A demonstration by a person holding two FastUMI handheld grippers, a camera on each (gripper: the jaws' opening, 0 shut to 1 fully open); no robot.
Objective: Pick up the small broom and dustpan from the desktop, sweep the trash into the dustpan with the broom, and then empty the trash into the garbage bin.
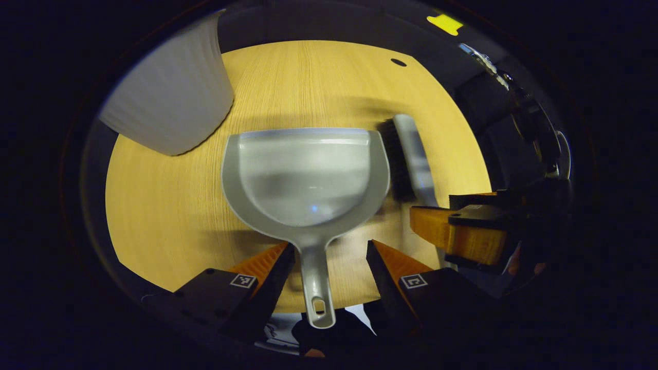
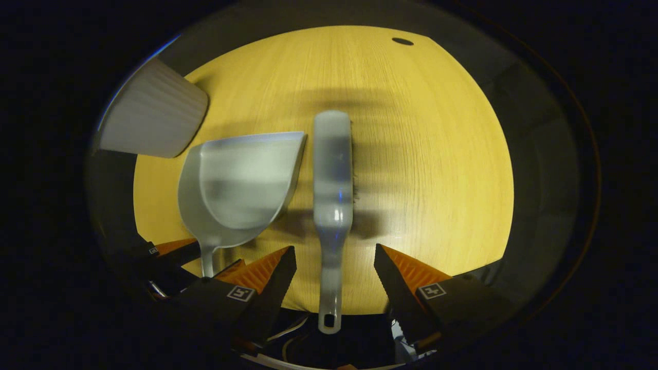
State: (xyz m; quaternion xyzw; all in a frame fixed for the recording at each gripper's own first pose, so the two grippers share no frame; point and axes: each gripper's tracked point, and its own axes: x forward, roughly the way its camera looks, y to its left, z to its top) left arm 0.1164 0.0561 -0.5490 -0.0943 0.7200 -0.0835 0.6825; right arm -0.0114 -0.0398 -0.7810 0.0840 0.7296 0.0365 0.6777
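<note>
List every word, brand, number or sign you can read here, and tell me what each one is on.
No readable words, brands or numbers.
Black-and-white square marker on the left gripper: coded pattern, not text.
Black-and-white square marker on the right gripper: the same.
Grey plastic dustpan, grey plastic hand broom, white ribbed garbage bin, light wooden desktop: no print visible.

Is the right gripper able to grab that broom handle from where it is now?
Probably yes. The right gripper is open with a finger on either side of the broom handle, and nothing lies between them. The dustpan sits off to one side.
</note>
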